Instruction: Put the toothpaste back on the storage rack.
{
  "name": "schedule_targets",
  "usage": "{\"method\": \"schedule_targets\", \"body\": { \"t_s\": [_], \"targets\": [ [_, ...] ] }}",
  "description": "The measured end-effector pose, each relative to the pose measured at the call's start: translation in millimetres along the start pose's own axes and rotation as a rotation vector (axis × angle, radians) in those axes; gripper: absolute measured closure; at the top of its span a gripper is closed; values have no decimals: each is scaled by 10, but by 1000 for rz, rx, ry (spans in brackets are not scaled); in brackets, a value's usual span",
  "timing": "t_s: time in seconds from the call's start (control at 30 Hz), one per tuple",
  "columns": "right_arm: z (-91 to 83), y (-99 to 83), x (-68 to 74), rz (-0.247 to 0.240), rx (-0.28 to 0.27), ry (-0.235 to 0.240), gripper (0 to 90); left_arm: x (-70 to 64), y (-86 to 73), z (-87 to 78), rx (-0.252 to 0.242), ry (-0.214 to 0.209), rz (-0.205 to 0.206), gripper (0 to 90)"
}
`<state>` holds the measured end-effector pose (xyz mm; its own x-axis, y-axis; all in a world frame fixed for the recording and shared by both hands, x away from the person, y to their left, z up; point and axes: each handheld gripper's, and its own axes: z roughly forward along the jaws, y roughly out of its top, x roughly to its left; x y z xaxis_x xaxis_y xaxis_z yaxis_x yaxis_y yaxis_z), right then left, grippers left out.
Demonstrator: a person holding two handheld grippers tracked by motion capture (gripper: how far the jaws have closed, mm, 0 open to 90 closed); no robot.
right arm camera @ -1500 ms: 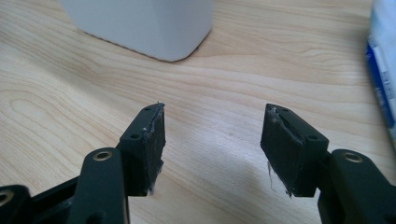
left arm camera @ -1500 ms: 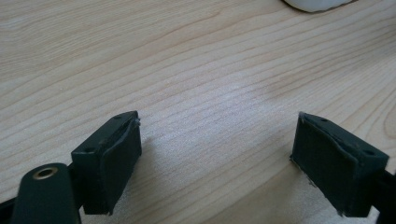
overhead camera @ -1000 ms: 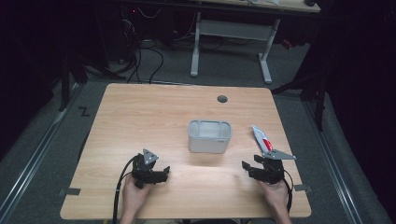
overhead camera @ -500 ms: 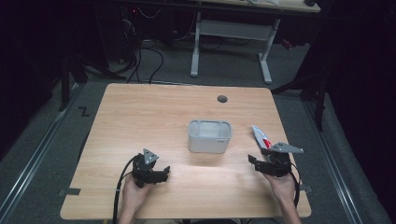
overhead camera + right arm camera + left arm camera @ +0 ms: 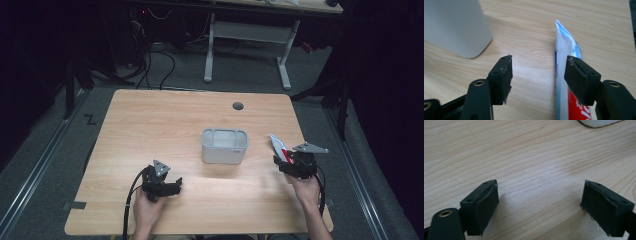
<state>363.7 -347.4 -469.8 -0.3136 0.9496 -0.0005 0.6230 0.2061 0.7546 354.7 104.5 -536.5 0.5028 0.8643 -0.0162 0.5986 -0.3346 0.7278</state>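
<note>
Your right gripper [image 5: 536, 75], jaws parted, sits by the flat white, blue and red toothpaste tube [image 5: 564, 75] lying right of centre on the table, ungripped, outside the grey plastic bin [image 5: 224, 146], while your left gripper [image 5: 539, 205] gapes wide, empty.

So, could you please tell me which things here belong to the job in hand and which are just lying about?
In the job:
- toothpaste tube, lying flat by the open right tool
- white container, mid-table, likely its destination

Lying about:
- left tool, open over bare wood
- grommet hole at the table's far edge
</note>
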Motion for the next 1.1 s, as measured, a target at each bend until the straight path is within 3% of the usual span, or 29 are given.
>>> {"method": "schedule_targets", "body": {
  "t_s": [0.27,0.43,0.8,1.1],
  "targets": [
    [68,86,-105,-4,28,-25,404,-5,-1,-1,-1,2,-2,151],
    [144,174,-208,21,55,-38,412,-7,-1,-2,-2,3,-3,153],
    [315,286,-263,8,110,-68,424,-9,-2,-4,-1,3,-3,155],
    [571,259,-365,30,196,-102,408,-11,-4,-6,-1,3,-3,155]
  ]
}}
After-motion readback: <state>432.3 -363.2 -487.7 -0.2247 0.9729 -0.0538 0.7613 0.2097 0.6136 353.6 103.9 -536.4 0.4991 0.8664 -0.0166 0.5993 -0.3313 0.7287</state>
